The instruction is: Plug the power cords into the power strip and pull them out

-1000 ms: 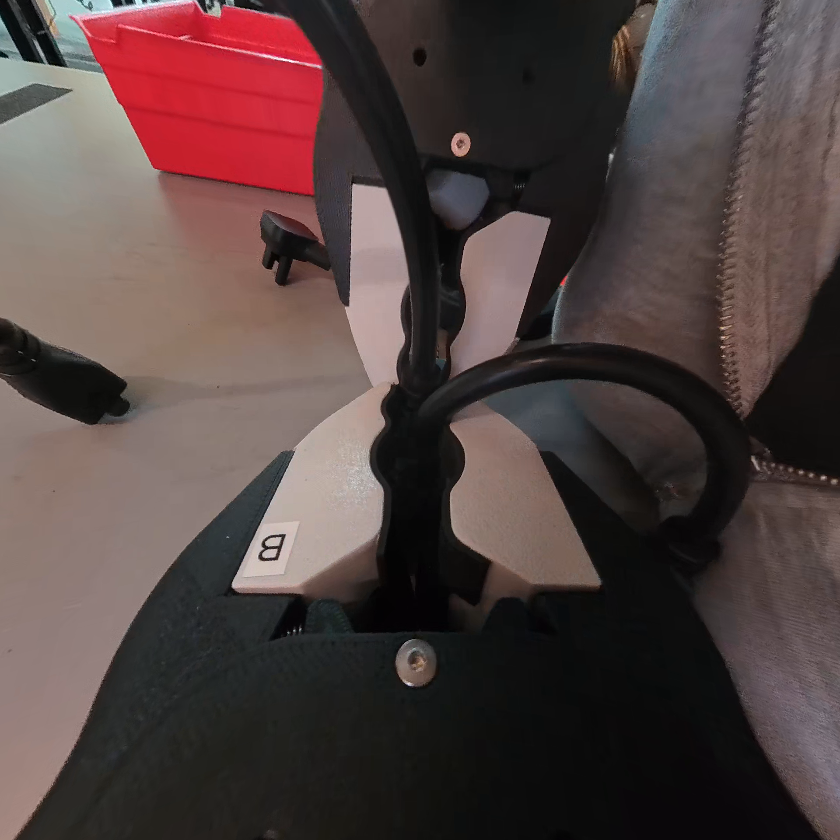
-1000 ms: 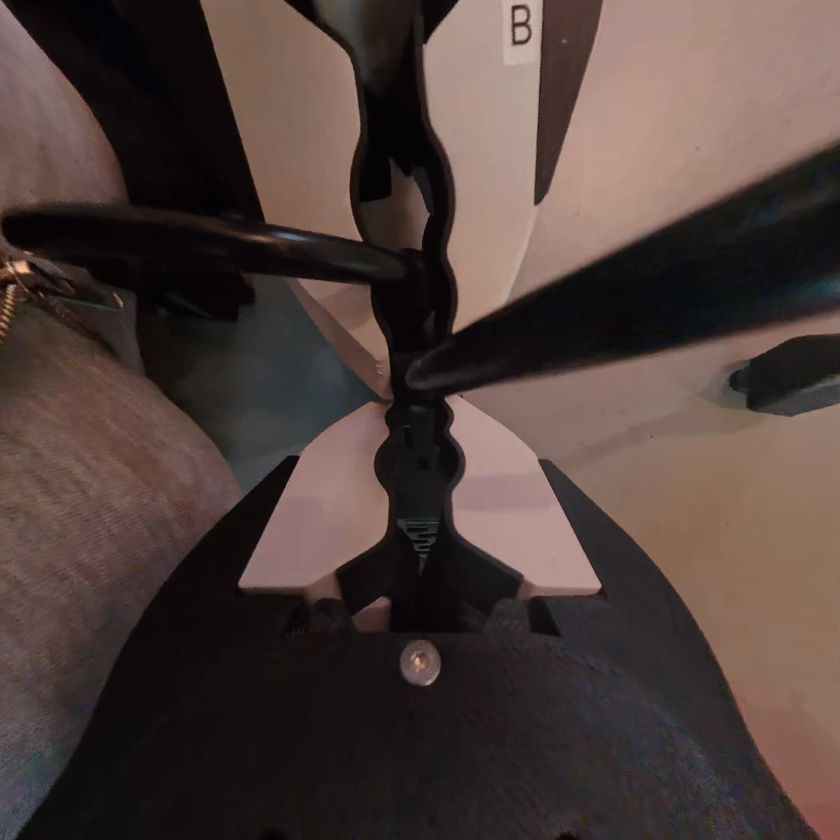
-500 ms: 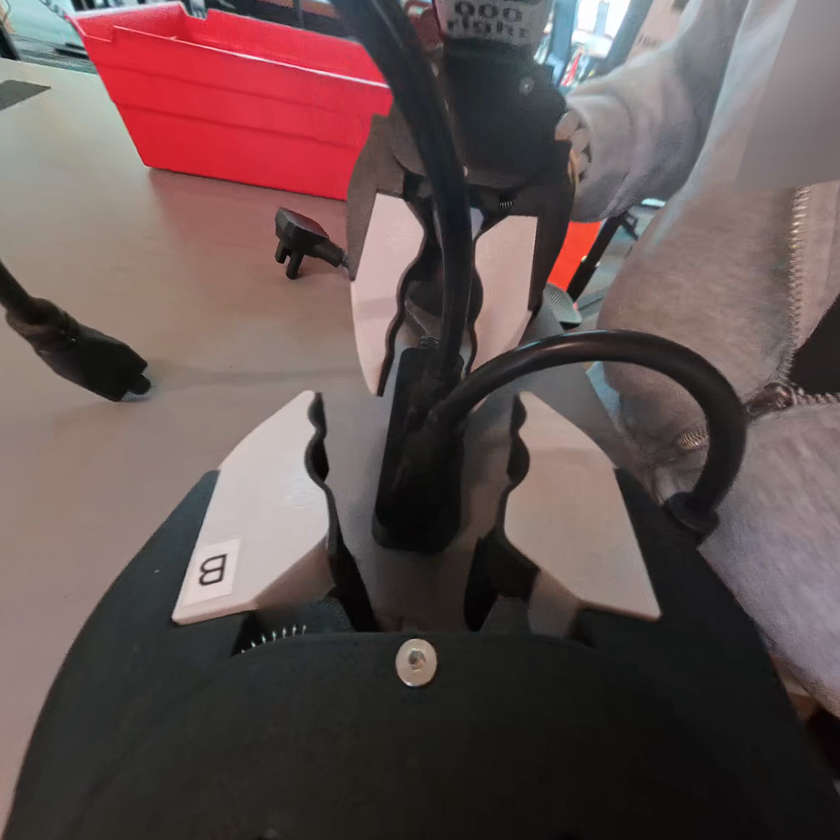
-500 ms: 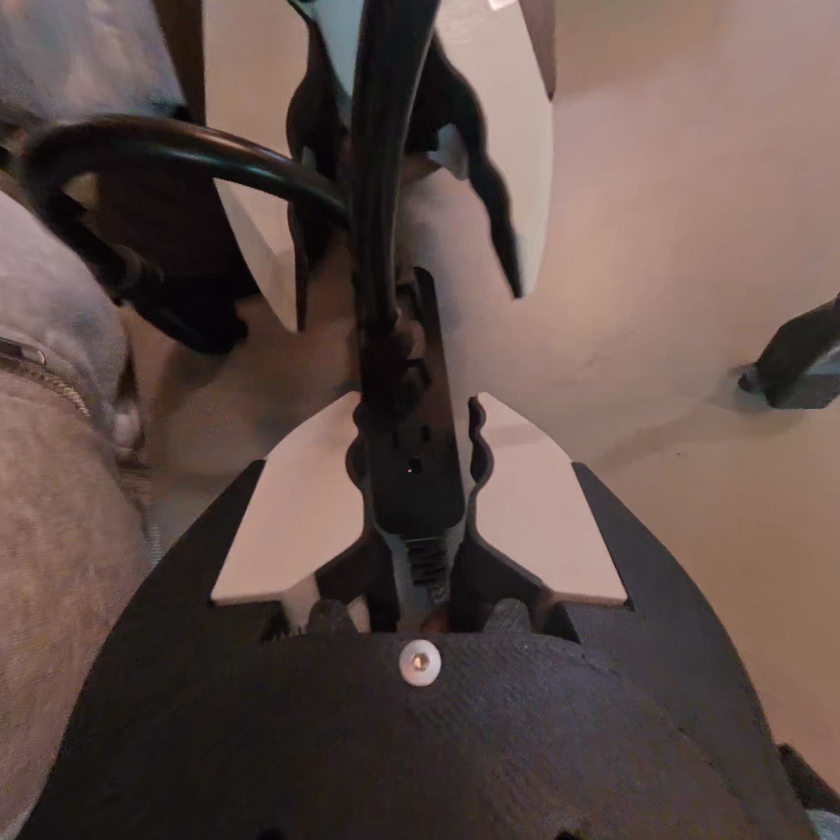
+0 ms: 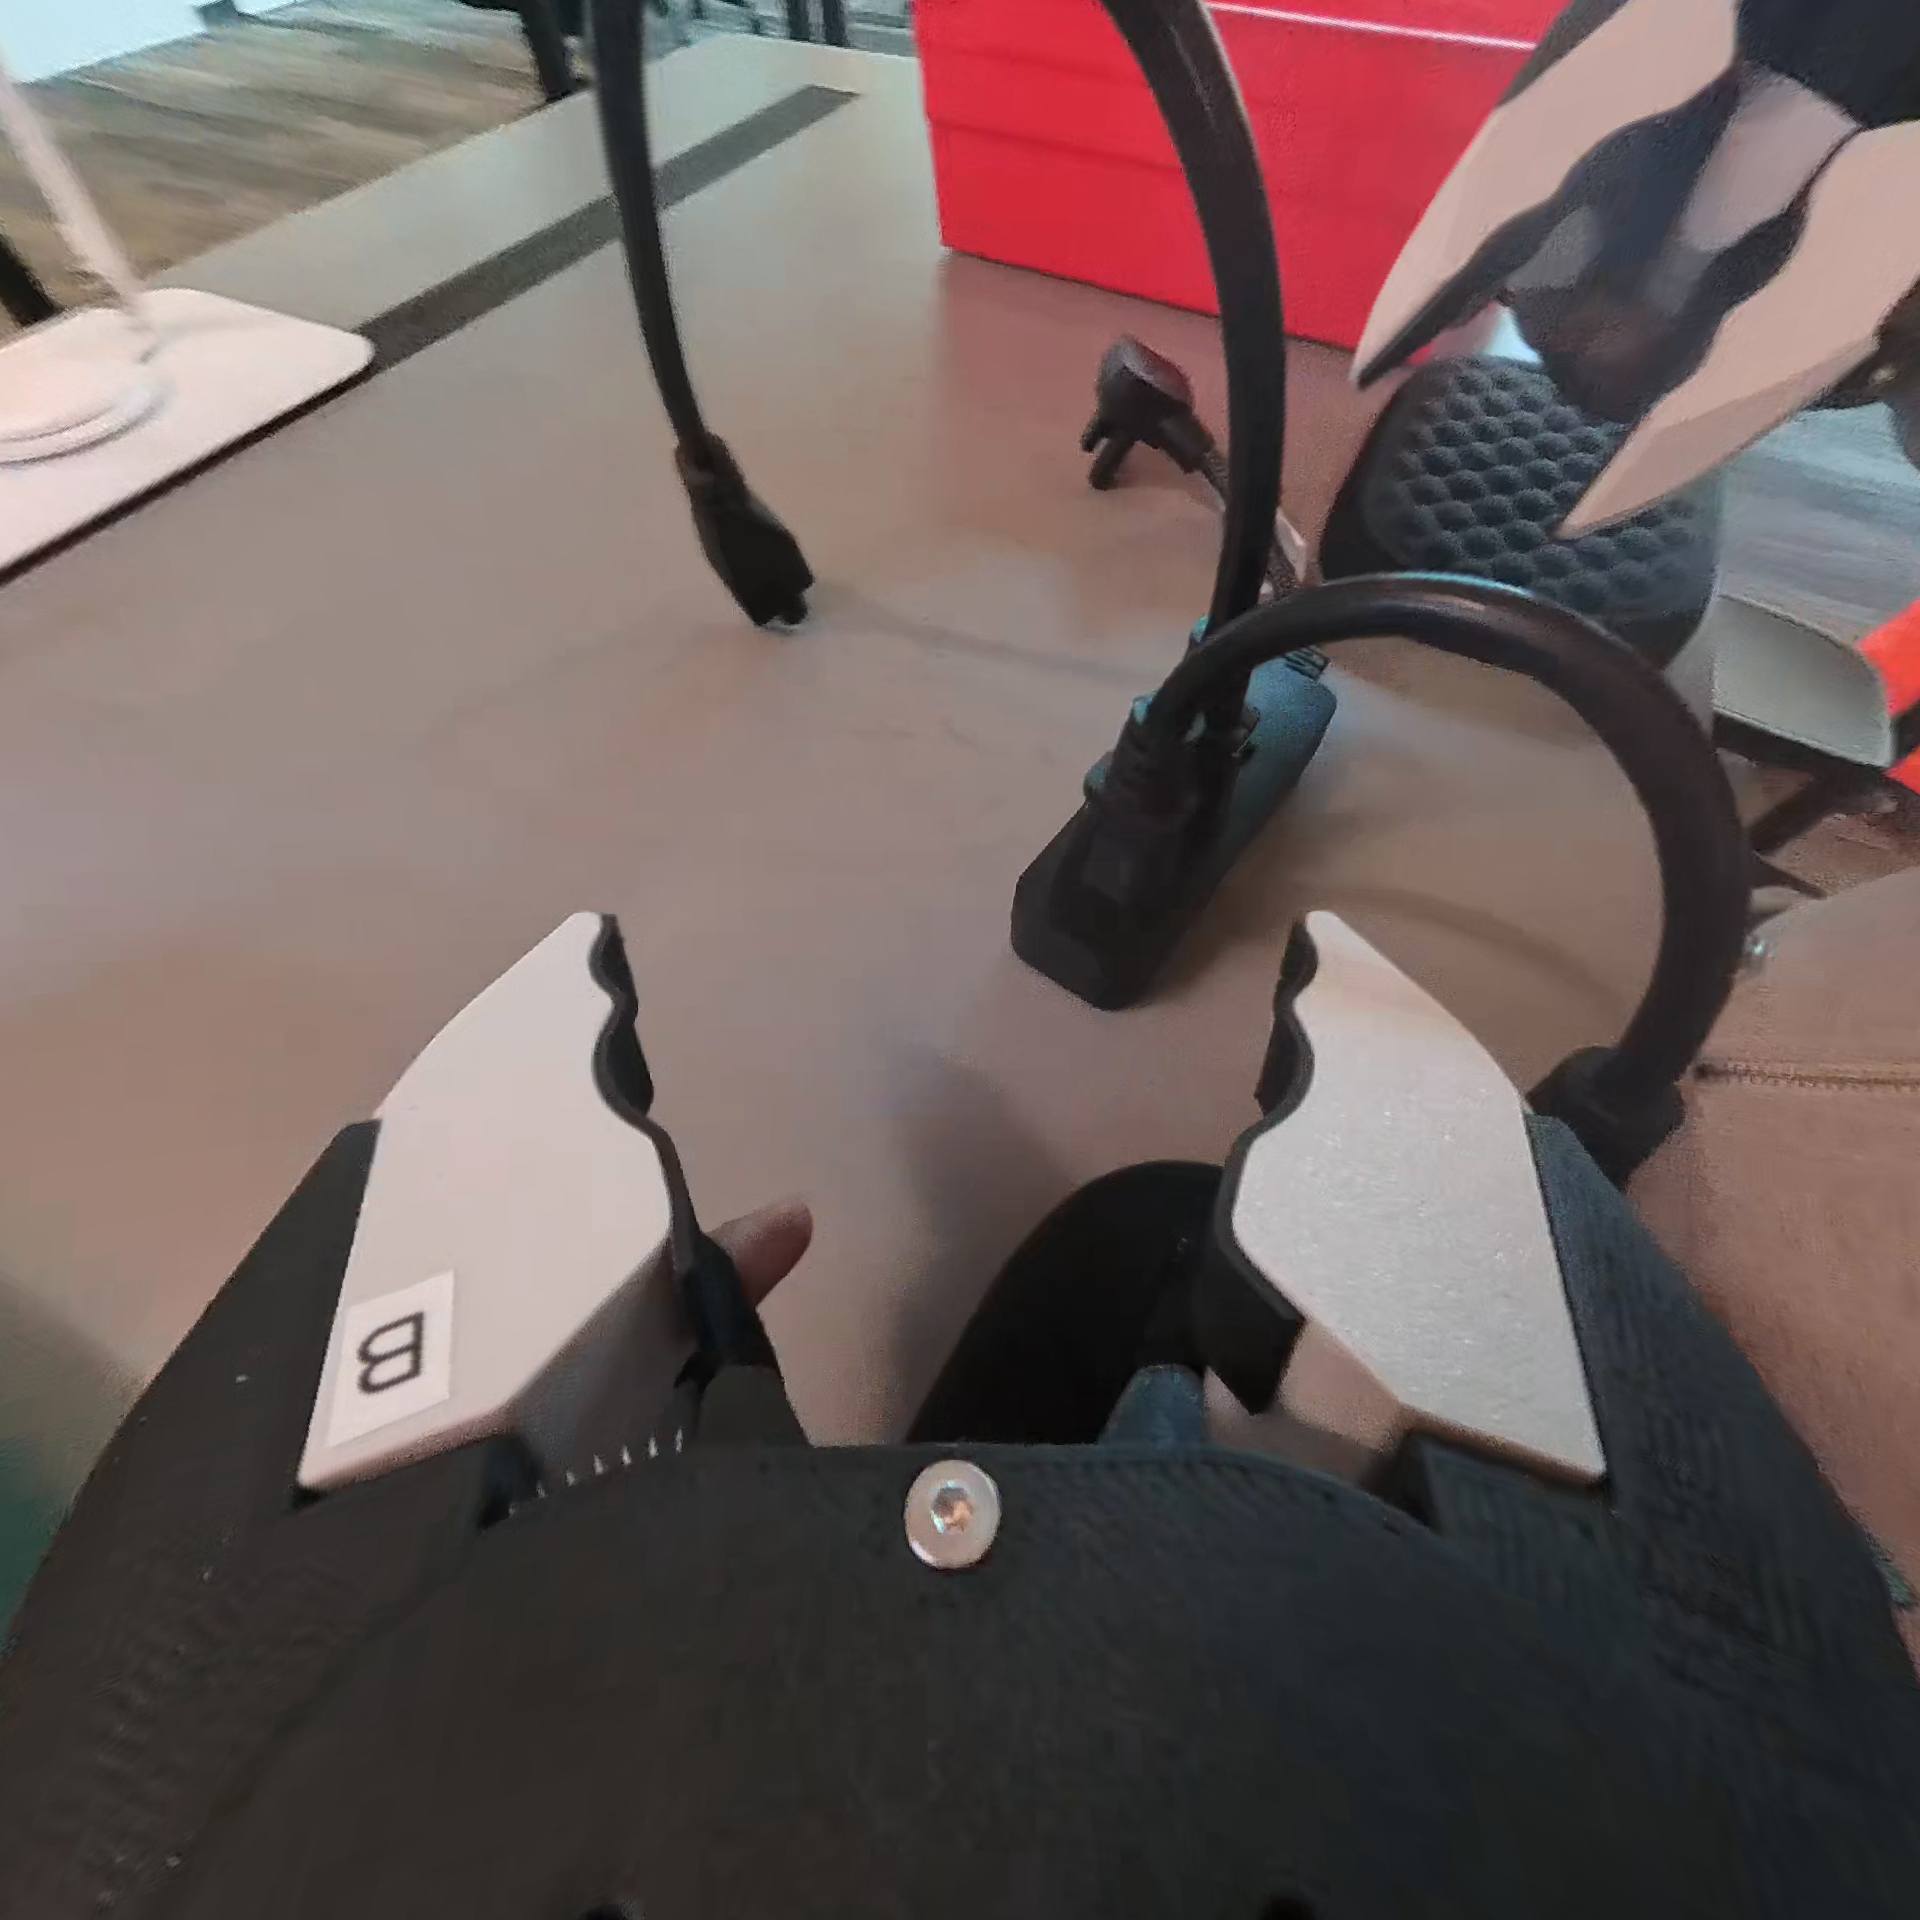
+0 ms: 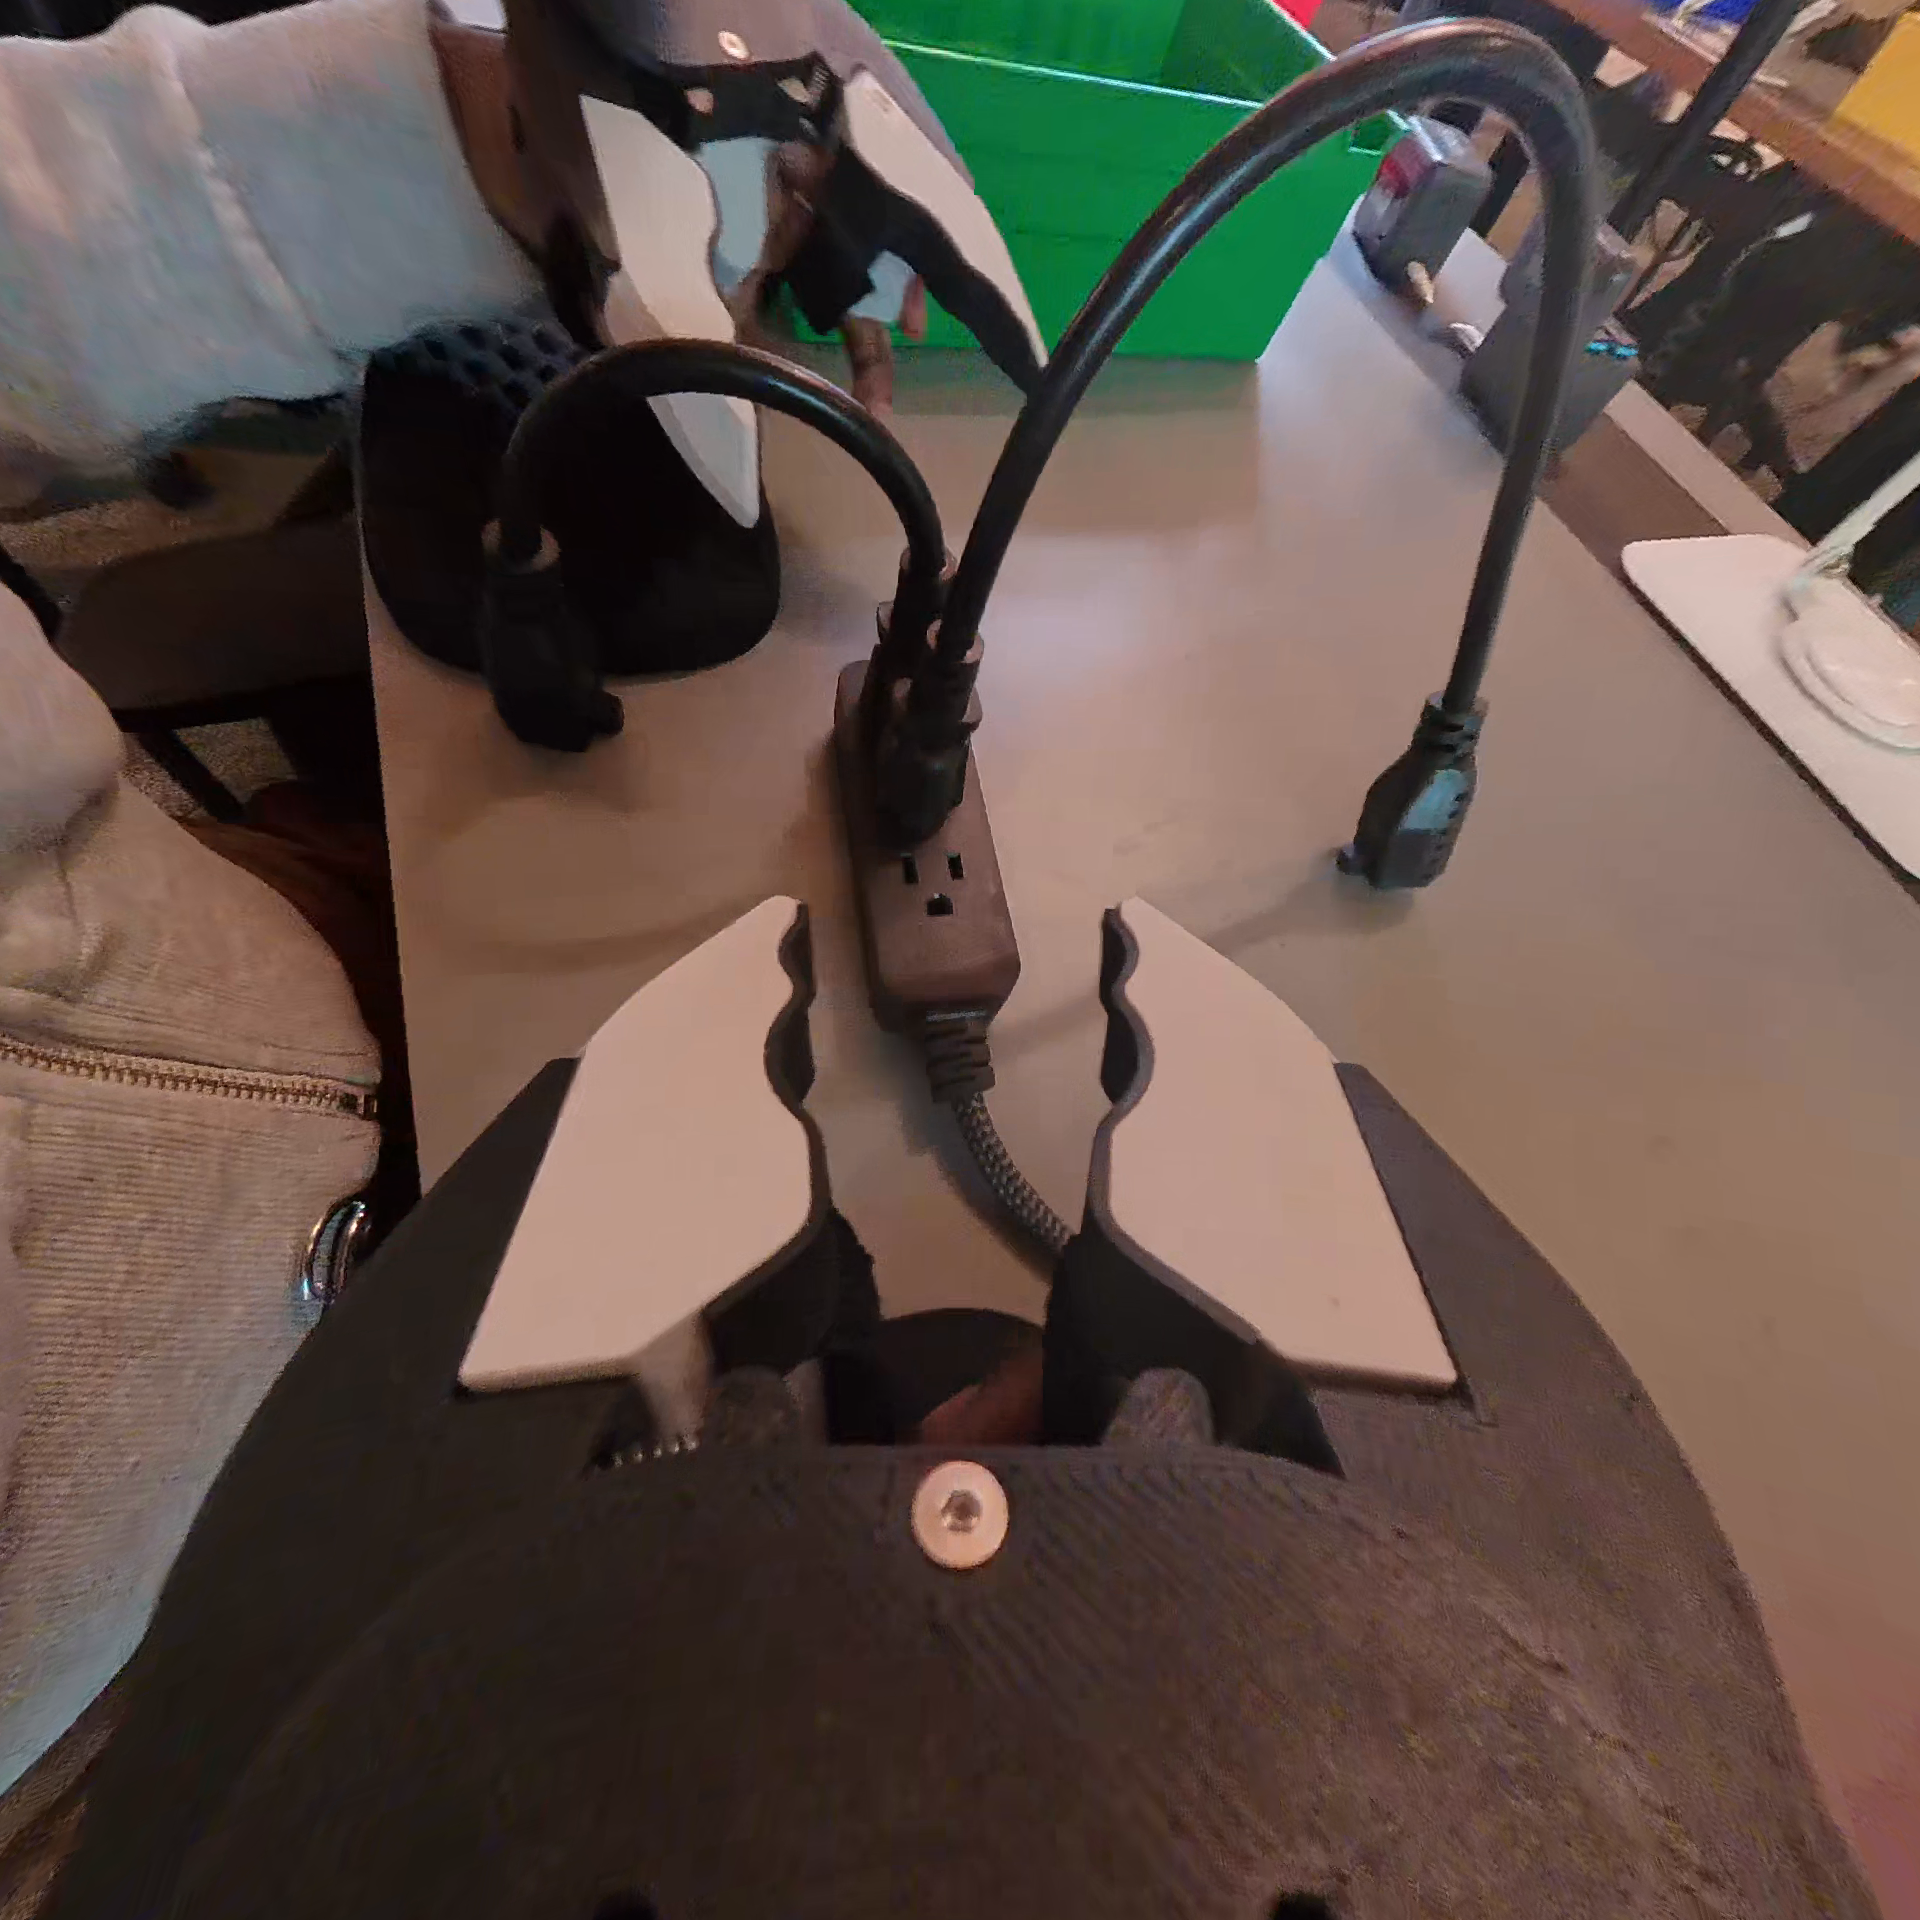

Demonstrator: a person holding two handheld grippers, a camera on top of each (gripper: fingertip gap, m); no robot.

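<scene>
Both grippers have let go and backed away from the power strip point(image 6: 930, 883), which they were pinching from opposite ends a second ago; it now lies free on the desk point(image 6: 1299, 935) between them. The left gripper point(image 5: 951, 997) hangs with its jaws wide apart and nothing in them, and the right gripper point(image 6: 951, 977) is likewise spread open and empty.

From the right wrist view the strip's long axis runs nearly straight away from the right gripper, its braided lead point(image 6: 987, 1122) trailing back between the open fingers. The nearest socket is bare. Just beyond it two black plugs sit side by side in the strip: one belongs to the short looped cord point(image 6: 748, 374), which arcs over to a free end resting near the desk's edge, the other to the tall arched cord point(image 6: 1455, 62), whose far connector point(image 6: 1418, 800) rests on the desk to the right.

From the left wrist view the same strip lies ahead and to the right of the left gripper, end-on and angled away. The right gripper looks the nearer and better lined up, so I would judge that pulling a plug out falls to it, reaching past the bare socket, while the left steadies the strip's far end. A red bin point(image 5: 1195, 156) stands behind on the desk.
</scene>
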